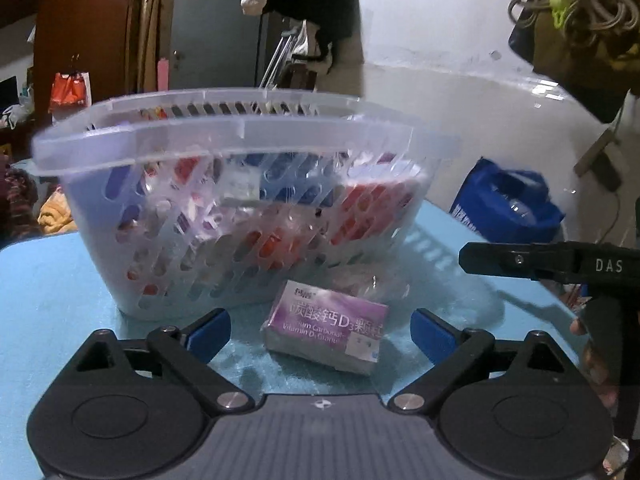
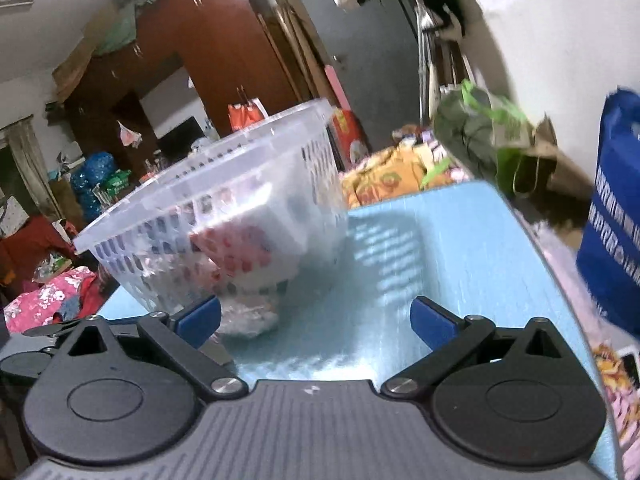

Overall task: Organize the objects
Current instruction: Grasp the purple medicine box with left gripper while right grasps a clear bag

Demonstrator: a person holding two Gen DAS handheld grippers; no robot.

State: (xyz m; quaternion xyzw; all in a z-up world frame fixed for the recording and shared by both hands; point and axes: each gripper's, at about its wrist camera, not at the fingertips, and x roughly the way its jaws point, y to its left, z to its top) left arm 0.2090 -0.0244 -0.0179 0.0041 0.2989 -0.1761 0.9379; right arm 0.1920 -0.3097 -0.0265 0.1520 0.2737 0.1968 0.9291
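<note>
while most of the boxes are already sitting inside the basket point(image 1: 240, 200), the job is looking largely done but not finished. a purple box point(image 1: 326, 330) is still lying on the bench point(image 1: 52, 280), just in front of the basket and towards the near edge. a crumpled clear wrapper point(image 2: 248, 316) is lying against the basket's foot beside it; what it holds is too blurred to tell. the left tool point(image 1: 320, 334) is hovering low with its blue pads wide apart, flanking the box without touching it, so the box is probably the next thing to go in. the right tool point(image 2: 316, 320) is also spread apart and holding nothing, pointing over bare bench towards the far right corner. a blue bag point(image 1: 508, 208) is standing off that side.
</note>
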